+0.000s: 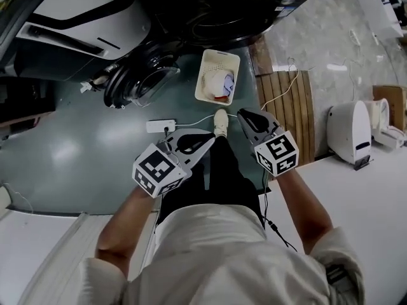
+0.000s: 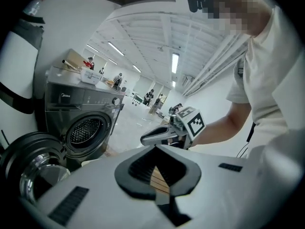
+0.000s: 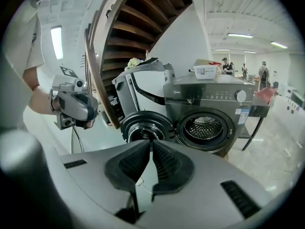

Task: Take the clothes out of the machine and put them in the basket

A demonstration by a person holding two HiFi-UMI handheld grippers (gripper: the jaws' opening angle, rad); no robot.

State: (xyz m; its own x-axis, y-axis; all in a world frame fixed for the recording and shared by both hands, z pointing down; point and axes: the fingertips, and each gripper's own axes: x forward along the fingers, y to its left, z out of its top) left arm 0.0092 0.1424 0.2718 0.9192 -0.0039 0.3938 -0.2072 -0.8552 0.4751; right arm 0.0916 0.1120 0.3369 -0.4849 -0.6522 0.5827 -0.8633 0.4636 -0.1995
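Grey-green floor point(image 1: 76, 138) carries the dark machine point(image 1: 210, 5), whose drum point(image 3: 204, 128) shows bare metal. Just beside its swung-out door point(image 1: 137, 81) sits the cream basket point(image 1: 206, 75), mouth up, long axis running from the person's shoe point(image 1: 220, 122) toward the machine, clothes point(image 1: 222, 84) inside. The left gripper point(image 1: 210, 136) and right gripper point(image 1: 243, 114) hang above, jaws clenched on nothing. A white cable point(image 1: 197, 121) by the shoe could snag a step and jolt the basket.

Washing machine point(image 1: 222, 8) cut off by the head view's top edge, clothes point(image 1: 222, 84) in the basket point(image 1: 203, 65) too small to tell apart, distant people point(image 3: 263, 73) mere specks
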